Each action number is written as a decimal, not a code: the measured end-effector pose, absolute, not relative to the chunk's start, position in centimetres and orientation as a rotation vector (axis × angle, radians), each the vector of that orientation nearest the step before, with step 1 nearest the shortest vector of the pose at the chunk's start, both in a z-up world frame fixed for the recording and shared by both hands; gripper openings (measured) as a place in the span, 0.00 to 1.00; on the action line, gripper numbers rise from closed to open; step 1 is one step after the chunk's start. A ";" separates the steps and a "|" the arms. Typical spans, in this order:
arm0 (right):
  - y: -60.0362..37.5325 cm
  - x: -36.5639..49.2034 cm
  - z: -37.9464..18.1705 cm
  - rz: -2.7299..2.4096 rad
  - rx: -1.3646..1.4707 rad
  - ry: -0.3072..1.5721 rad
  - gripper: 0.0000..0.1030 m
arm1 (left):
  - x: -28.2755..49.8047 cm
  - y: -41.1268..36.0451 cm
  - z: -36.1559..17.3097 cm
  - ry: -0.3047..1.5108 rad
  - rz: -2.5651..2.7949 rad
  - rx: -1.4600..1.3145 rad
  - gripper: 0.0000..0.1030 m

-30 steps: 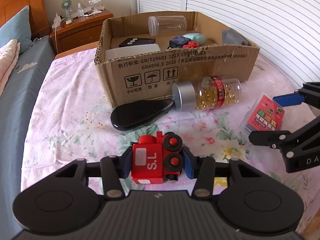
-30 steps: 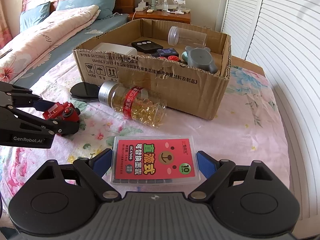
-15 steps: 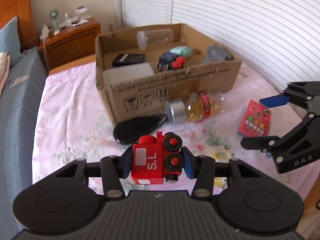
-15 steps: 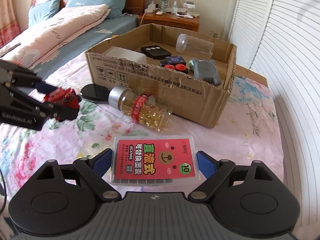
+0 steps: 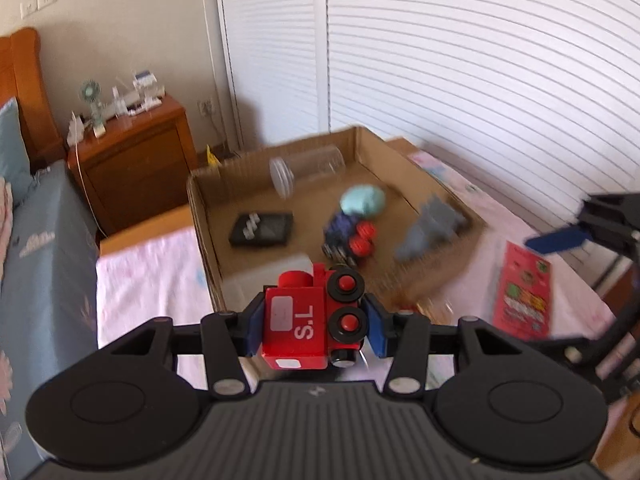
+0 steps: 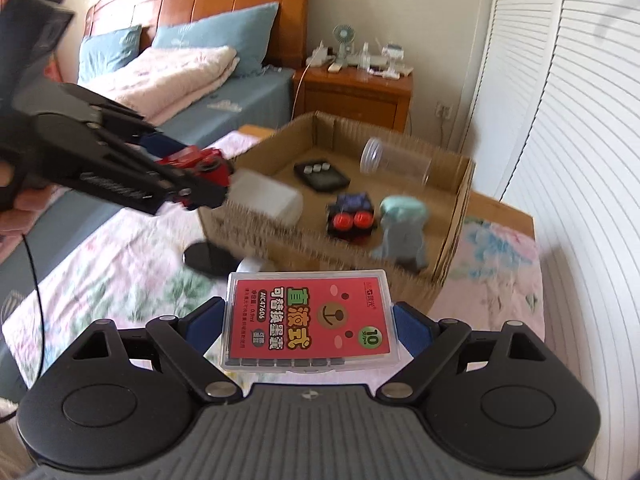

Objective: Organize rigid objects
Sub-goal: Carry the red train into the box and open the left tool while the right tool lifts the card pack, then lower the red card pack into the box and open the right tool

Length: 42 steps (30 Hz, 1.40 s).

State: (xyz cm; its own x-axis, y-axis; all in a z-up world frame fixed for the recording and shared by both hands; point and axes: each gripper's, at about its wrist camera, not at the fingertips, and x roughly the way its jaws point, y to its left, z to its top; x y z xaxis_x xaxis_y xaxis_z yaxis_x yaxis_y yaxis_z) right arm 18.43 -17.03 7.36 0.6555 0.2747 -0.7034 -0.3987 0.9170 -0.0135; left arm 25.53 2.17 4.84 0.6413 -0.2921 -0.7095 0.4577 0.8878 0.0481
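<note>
Red toy locomotive (image 5: 310,322) marked "S.L" is clamped between the blue pads of the left gripper (image 5: 312,326), held in the air just in front of the near wall of the cardboard box (image 5: 400,280); in the right wrist view the same toy (image 6: 200,162) is seen at the left gripper's tip (image 6: 192,178), level with the box's near-left corner. A clear plastic case with a red label (image 6: 308,320) is gripped across its width by the right gripper (image 6: 310,326) — jaws spread wide, pads pressed on both short sides, case lifted off the floral bedspread (image 6: 120,264).

Inside the box: a clear plastic jar (image 6: 396,164) lying on its side at the back, a black remote (image 6: 320,174), a white rectangular container (image 6: 266,200) against the near wall, a dark blue toy with red wheels (image 6: 352,218), a mint-green object (image 6: 404,210) and a grey figure (image 6: 404,242) — details are blurred.

A black glossy oval object (image 6: 210,258) lies on the bedspread just outside the box's near wall. Behind the box a wooden nightstand (image 6: 352,92) is seen, with a small fan (image 6: 344,36) on top.
</note>
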 end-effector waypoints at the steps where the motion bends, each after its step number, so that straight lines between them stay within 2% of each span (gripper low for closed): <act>1: -17.1 18.7 7.5 0.381 -0.162 0.758 0.89 | 26.6 2.0 4.8 0.760 -0.422 0.235 0.47; 12: -17.4 20.2 8.5 0.354 -0.156 0.733 0.89 | 34.5 1.3 2.2 0.784 -0.345 0.225 0.49; 14: -17.4 20.3 8.5 0.354 -0.155 0.735 0.89 | 34.7 1.5 1.8 0.778 -0.336 0.224 0.71; 15: -17.4 20.3 8.5 0.353 -0.155 0.735 0.89 | 34.6 1.6 1.6 0.776 -0.332 0.222 0.90; 16: -17.4 20.3 8.5 0.352 -0.157 0.737 0.89 | 34.3 1.8 1.6 0.764 -0.325 0.221 0.94; 31: -15.9 20.9 9.8 0.346 -0.182 0.726 0.89 | 24.5 4.3 3.2 0.728 -0.338 0.199 0.97; 42: -15.6 26.1 10.5 0.303 -0.181 0.756 0.89 | 19.7 4.9 3.0 0.732 -0.310 0.094 0.97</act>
